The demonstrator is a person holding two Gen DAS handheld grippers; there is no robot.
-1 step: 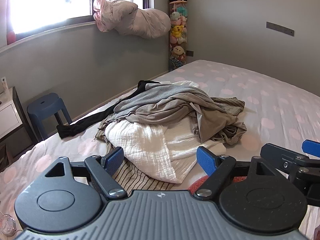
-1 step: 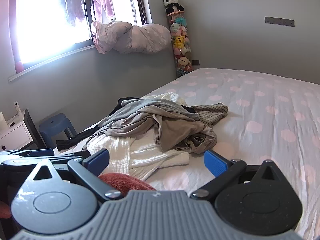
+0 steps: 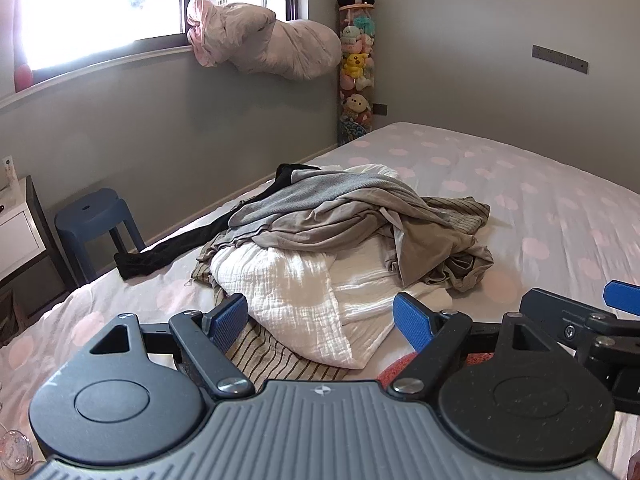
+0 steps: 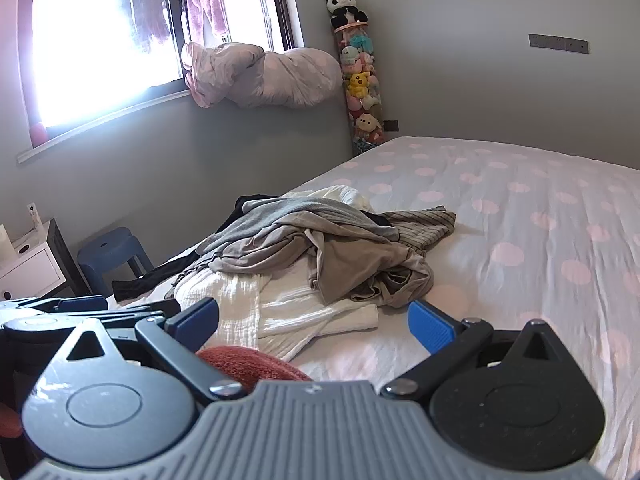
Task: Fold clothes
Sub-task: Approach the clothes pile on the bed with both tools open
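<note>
A loose pile of clothes (image 3: 340, 240) lies on the bed (image 3: 540, 216). Grey garments (image 3: 320, 208) lie on top and a white crinkled garment (image 3: 296, 292) sits at the front. A striped garment (image 3: 272, 356) lies underneath, and a black one (image 3: 168, 252) trails toward the bed's left edge. My left gripper (image 3: 320, 316) is open just short of the white garment, holding nothing. My right gripper (image 4: 312, 322) is open beside it, in front of the pile (image 4: 320, 248). A rust-red cloth (image 4: 248, 364) lies under the grippers, mostly hidden.
A blue stool (image 3: 94, 216) and a white nightstand (image 3: 16, 224) stand left of the bed. A pink bundle (image 3: 264, 44) sits on the window sill. A tube of plush toys (image 3: 354, 68) stands in the corner. The bed's right side (image 4: 540, 240) is bare dotted sheet.
</note>
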